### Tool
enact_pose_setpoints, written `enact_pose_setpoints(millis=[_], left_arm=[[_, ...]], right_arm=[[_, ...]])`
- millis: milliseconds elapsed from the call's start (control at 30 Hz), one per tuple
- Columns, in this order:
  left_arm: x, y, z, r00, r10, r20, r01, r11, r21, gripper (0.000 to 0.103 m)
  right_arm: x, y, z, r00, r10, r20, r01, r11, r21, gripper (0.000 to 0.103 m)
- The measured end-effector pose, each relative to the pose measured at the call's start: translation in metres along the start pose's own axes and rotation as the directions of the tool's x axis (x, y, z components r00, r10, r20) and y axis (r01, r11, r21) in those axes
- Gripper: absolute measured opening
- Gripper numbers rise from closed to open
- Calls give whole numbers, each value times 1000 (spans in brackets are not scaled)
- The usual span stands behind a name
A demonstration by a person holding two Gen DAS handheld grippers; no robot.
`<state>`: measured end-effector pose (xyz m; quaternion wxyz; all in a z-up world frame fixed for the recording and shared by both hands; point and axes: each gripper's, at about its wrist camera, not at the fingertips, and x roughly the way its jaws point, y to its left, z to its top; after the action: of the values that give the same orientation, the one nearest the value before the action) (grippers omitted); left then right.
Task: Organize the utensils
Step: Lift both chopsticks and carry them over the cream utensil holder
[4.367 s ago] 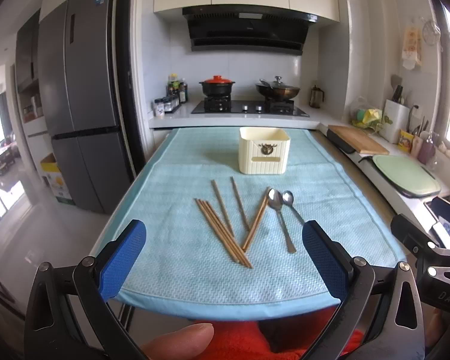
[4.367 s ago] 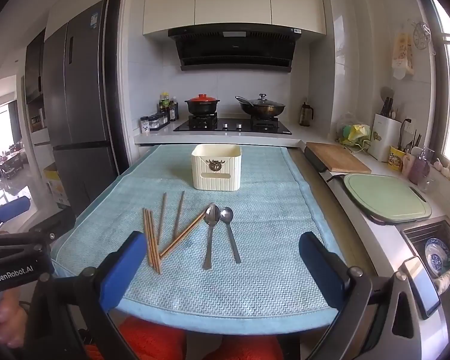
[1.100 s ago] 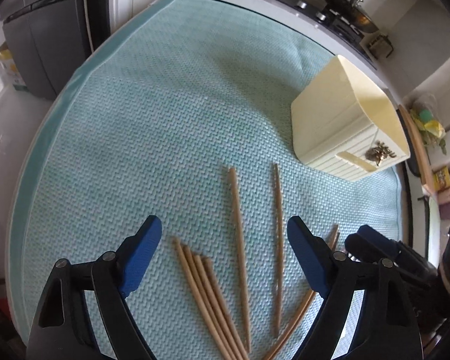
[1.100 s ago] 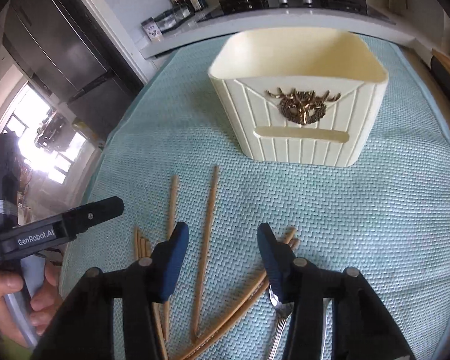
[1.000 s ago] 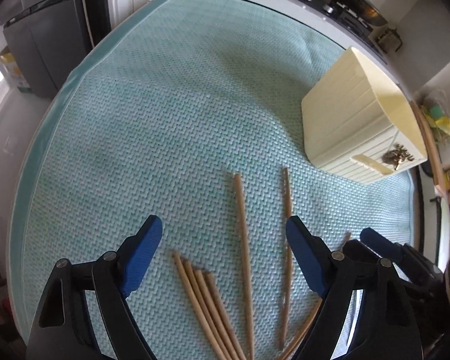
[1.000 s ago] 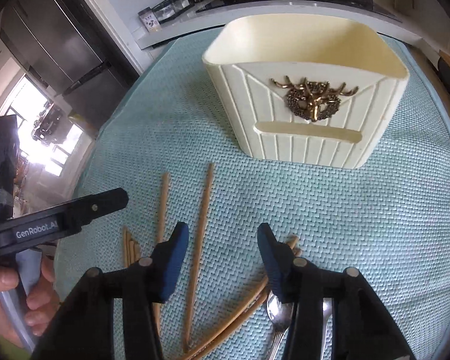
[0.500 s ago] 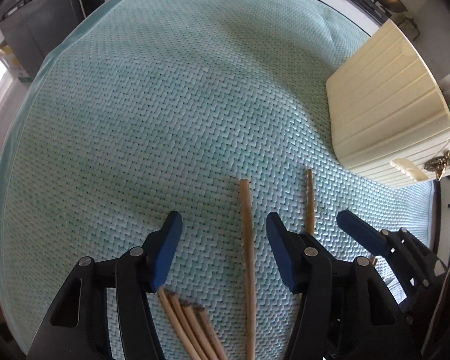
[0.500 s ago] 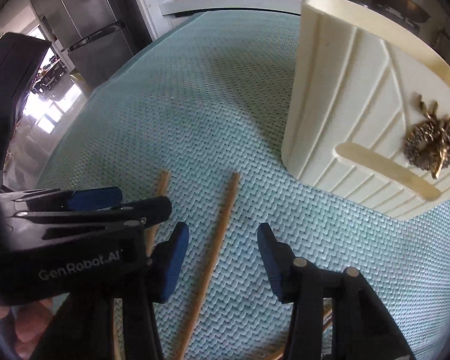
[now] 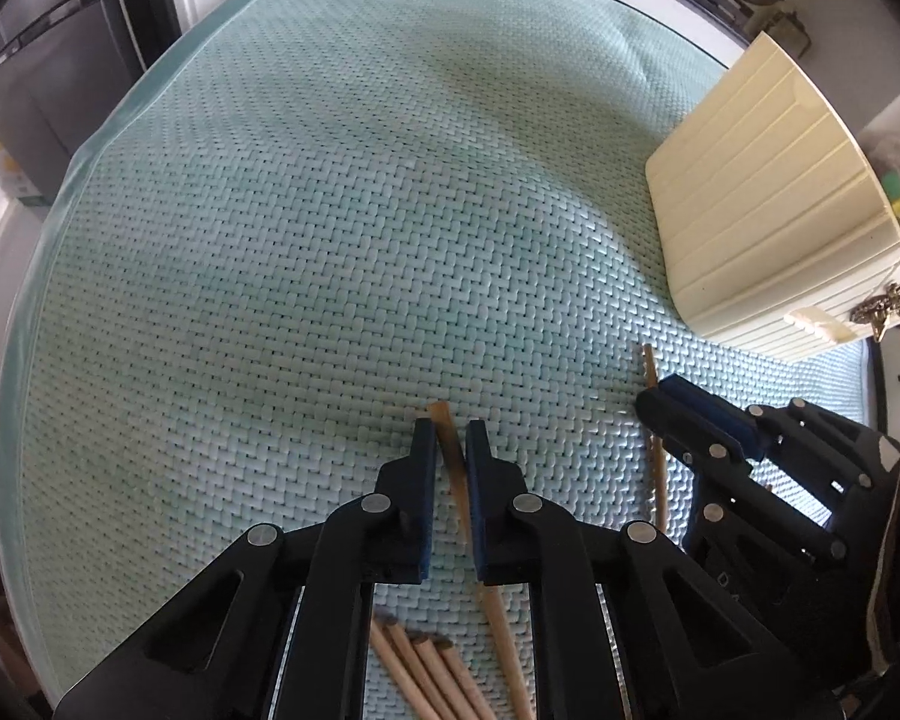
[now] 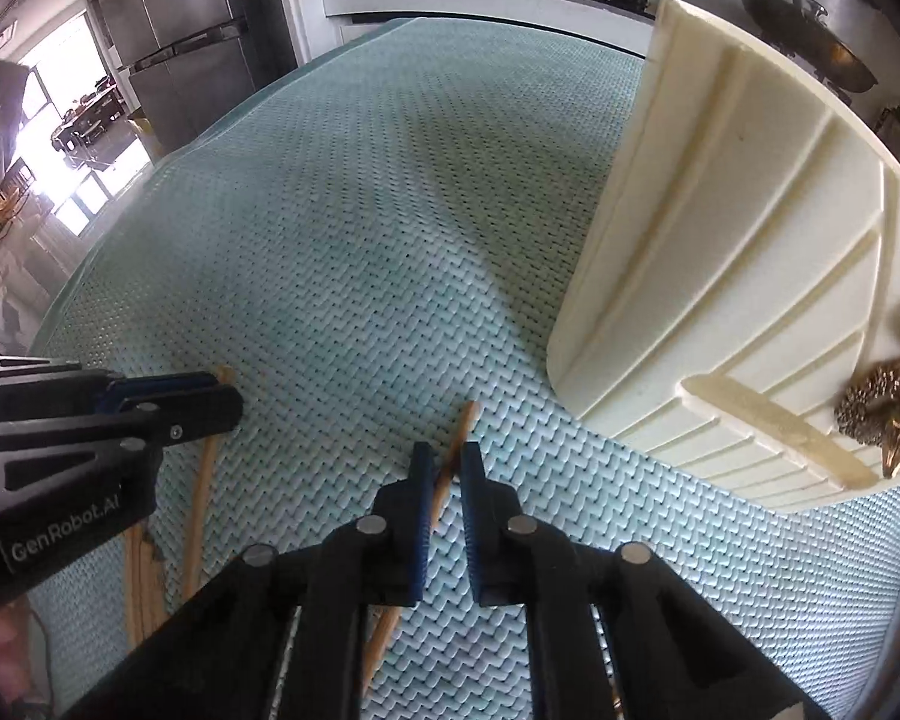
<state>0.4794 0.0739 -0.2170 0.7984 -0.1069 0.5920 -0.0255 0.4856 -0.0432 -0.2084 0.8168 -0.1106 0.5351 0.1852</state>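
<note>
Left wrist view: the left gripper (image 9: 449, 429) is reaching low over the teal woven mat (image 9: 306, 228) covering the worktop, its blue-padded fingers (image 9: 424, 450) drawn nearly together and pinching a slim wooden chopstick (image 9: 453, 468) that is lying flat between them. A bundle of chopsticks (image 9: 426, 681) is lying below. To the right, the right gripper (image 9: 669, 405) is coming in from the side over a second chopstick (image 9: 654, 456), near the cream ribbed holder (image 9: 762, 228).

Right wrist view: the right gripper (image 10: 447, 456) is closing its fingers (image 10: 421, 480) on the second chopstick (image 10: 459, 438), which is lying slanted on the mat just beside the cream ribbed holder (image 10: 738, 276) with its bronze deer emblem (image 10: 885, 402). On the left, the other gripper's black body is showing "GenRobot.AI"
</note>
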Motion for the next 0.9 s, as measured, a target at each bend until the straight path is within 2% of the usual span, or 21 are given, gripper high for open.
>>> enact_pose_setpoints(millis=[67,200,433,467,700,900], left_arm=[[-3,6,4,999,-35,5,35,999,1,8],[-20,12,-1,997,-68,38,68,998,16,7],[-78,8,-4,984,-114,138,107,993,60,6],[-88,7,-5,981,-117,156,108,992,67,6],[-164,-19,-15,952,-139,271,111,987,116,5],[-198,-33,-17,925,-160,343,120,984,135,5]], right_arm=[[-1,-4,2,1000,23,-6,-23,1000,20,8],[-22,-12,-1,998,56,38,-57,998,35,7],[-80,-13,-9,984,101,147,-106,994,25,7],[-95,-20,-20,980,105,167,-111,994,23,7],[-172,-24,-29,943,114,312,-124,992,13,6],[-219,-23,-31,910,97,403,-108,994,5,5]])
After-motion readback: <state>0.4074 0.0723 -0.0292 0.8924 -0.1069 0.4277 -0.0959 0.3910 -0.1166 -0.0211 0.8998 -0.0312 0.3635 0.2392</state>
